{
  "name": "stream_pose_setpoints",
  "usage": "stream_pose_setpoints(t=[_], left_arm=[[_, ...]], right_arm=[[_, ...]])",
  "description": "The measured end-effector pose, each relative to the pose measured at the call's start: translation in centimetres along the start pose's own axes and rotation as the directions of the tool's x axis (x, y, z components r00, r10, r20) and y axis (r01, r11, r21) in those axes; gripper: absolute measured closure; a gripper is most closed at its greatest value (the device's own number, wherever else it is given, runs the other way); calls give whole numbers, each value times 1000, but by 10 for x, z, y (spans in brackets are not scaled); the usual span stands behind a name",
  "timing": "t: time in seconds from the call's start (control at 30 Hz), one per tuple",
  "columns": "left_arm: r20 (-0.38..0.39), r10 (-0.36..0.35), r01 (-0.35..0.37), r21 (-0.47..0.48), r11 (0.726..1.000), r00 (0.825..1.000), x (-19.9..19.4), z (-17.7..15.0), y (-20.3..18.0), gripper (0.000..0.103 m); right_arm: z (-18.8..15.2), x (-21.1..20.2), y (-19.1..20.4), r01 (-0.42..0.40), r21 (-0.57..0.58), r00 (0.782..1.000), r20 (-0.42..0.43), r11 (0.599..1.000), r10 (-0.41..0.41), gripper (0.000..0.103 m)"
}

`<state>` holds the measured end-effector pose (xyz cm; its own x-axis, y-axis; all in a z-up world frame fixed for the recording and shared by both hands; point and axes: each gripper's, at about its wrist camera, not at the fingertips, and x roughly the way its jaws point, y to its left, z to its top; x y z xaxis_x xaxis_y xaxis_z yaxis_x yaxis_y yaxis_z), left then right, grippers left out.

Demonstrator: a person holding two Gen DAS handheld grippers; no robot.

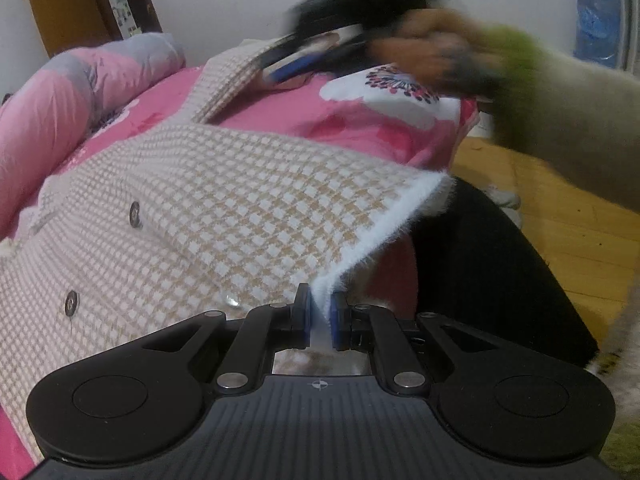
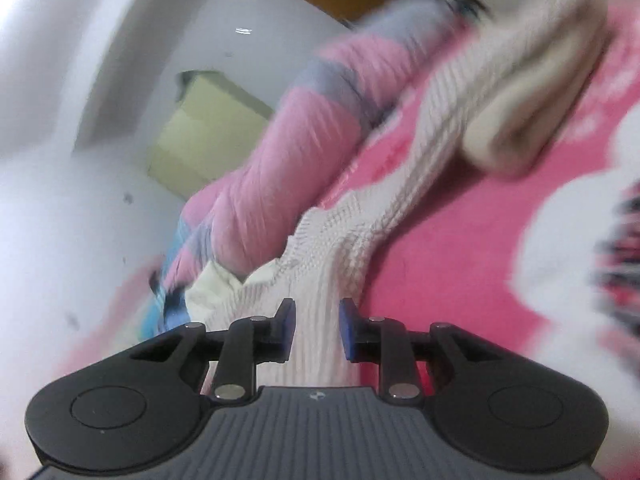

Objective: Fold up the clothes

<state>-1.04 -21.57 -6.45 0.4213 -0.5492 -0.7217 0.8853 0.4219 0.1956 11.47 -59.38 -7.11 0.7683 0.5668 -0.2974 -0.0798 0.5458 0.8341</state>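
Observation:
A beige-and-white checked cardigan with snap buttons lies spread on the pink bed. My left gripper is shut on its fuzzy white hem corner, which is lifted off the bed's edge. Blurred at the far side, my right gripper is held by a hand in a green-cuffed sleeve over the cardigan's far part. In the right wrist view the cardigan is smeared, with a sleeve running up to a folded cuff. The right gripper stands open, and knit cloth shows in the gap between its apart pads.
The pink bedsheet bears a white flower print. A rolled pink-and-grey quilt lies along the far left. A dark trouser leg and wooden floor are at the right. A cream cloth lies beside the quilt.

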Motion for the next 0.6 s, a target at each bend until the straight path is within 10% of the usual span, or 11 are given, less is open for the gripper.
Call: stream_pose_setpoints(t=[0.23,0.33,0.53,0.6], left_arm=[[-15,-51,51,-37,998,999,1,-8,14,96],[-17,-72,71,-55,996,997,3,-10,17,96],[-29,-97,96,-32,995,995,6,-7,16,96],[-31,-97,97,-17,995,995,8,-6,13,96]], right_arm=[[51,147,-30,148,141,978,-167,979,-124,76],[60,164,-30,128,87,979,-169,988,-112,94],[100,138,20,200,-253,979,18,946,-202,103],[113,139,21,393,-389,919,150,833,-364,103]])
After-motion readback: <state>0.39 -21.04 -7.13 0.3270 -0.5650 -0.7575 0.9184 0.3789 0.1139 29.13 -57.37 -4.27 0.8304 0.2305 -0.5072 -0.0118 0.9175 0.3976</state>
